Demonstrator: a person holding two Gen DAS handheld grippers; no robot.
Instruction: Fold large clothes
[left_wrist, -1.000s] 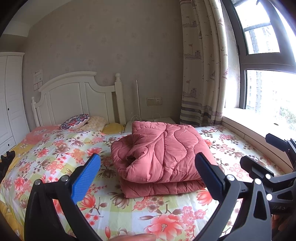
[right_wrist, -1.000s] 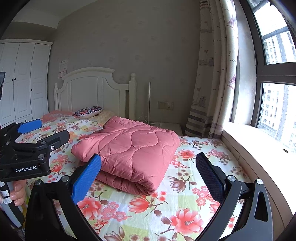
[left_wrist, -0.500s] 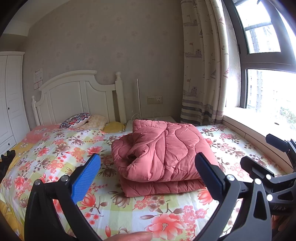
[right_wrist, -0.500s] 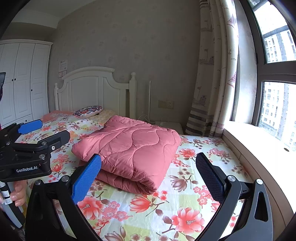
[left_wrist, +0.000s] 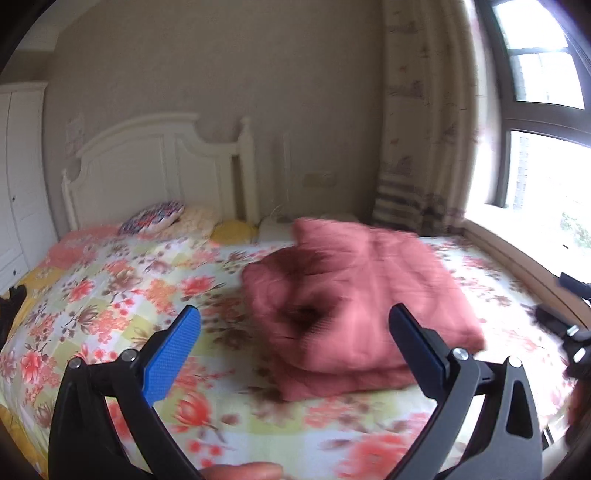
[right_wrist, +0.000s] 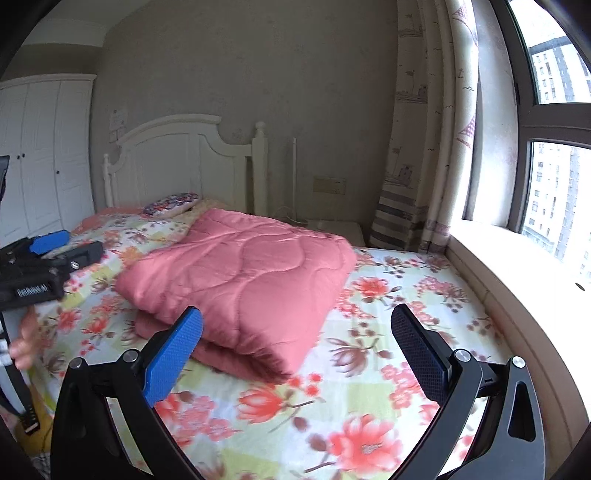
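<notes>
A pink quilted comforter (left_wrist: 354, 295) lies folded into a thick bundle on the floral bedsheet (left_wrist: 110, 295), right of the bed's middle. The left wrist view is blurred. My left gripper (left_wrist: 295, 350) hovers open in front of the bundle, touching nothing. In the right wrist view the same comforter (right_wrist: 243, 288) shows its rounded fold toward the camera. My right gripper (right_wrist: 295, 350) is open above the sheet, near the bundle's front corner and holding nothing. The left gripper (right_wrist: 44, 258) also appears at that view's left edge, with a hand (right_wrist: 24, 343) below it.
A white headboard (left_wrist: 159, 166) and several pillows (left_wrist: 151, 221) stand at the far end. White wardrobe doors (right_wrist: 40, 155) are at the left. A curtain (right_wrist: 432, 147), window sill (right_wrist: 517, 280) and window run along the right side of the bed.
Both views have tilted down and moved closer to the bed. The left wrist view is now motion-blurred. The comforter has not moved, and both grippers stay open.
</notes>
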